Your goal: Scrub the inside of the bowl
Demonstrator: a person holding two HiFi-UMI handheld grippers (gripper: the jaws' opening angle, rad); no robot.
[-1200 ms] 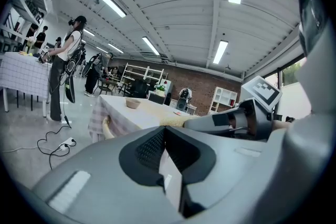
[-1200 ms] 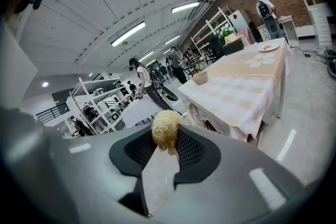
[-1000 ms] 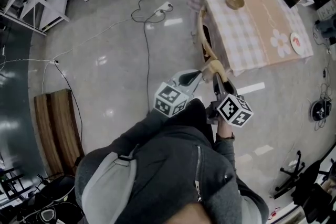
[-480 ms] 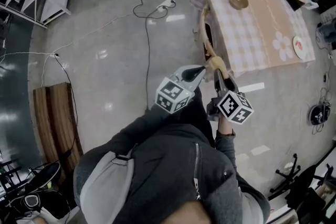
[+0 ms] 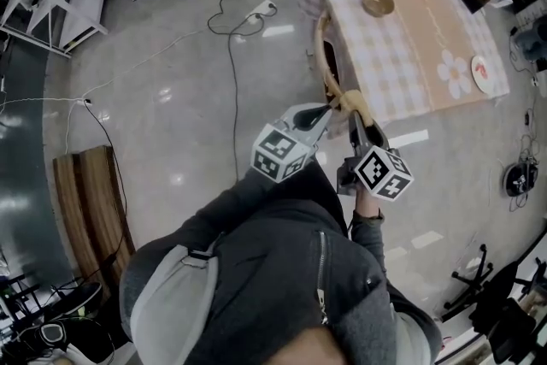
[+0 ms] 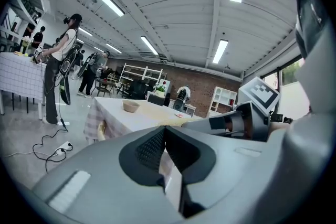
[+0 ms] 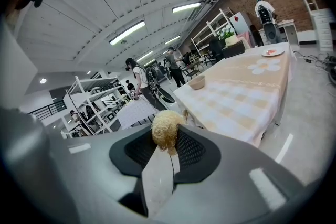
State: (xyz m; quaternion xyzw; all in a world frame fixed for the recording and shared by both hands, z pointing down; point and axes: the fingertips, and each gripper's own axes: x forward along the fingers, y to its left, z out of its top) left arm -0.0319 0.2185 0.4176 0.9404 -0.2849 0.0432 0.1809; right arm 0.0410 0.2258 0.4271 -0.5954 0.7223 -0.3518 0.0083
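Compared with the earlier head views, both tongs are seen carried slightly nearer the edge of the tabletop (image 5: 402, 47), which is covered with a pink-and-beige checked cloth. The table itself is framed a little further left. The grip of each pair of tongs is unchanged, and the small tan round bowl (image 5: 377, 2) is not displaced on the cloth.

The only markings made out are the black-and-white square patterns on the left marker cube (image 5: 279, 155) and the right marker cube (image 5: 382, 173). A white flower print (image 5: 455, 68) is noted on the plain beige part of the cloth.

The left tongs (image 6: 164, 131) are recorded as closed, pad against pad, with nothing between them. The right tongs (image 7: 168, 150) are clamped on a pale yellow fibrous scrubber ball (image 7: 165, 126), which projects beyond the tips. Neither pair of tongs is in contact with the table or the bowl. Both are held out in front of the person in the grey zipped jacket (image 5: 282, 278), above the polished grey floor (image 5: 171, 98) and short of the table's near corner.

The bowl is located upright near the far edge of the tabletop, well apart from both tongs. A white round plate (image 5: 484, 72) bearing something red is noted at the opposite end of the cloth. A curved light wooden chair back (image 5: 321, 55) stands against the near side of the table.
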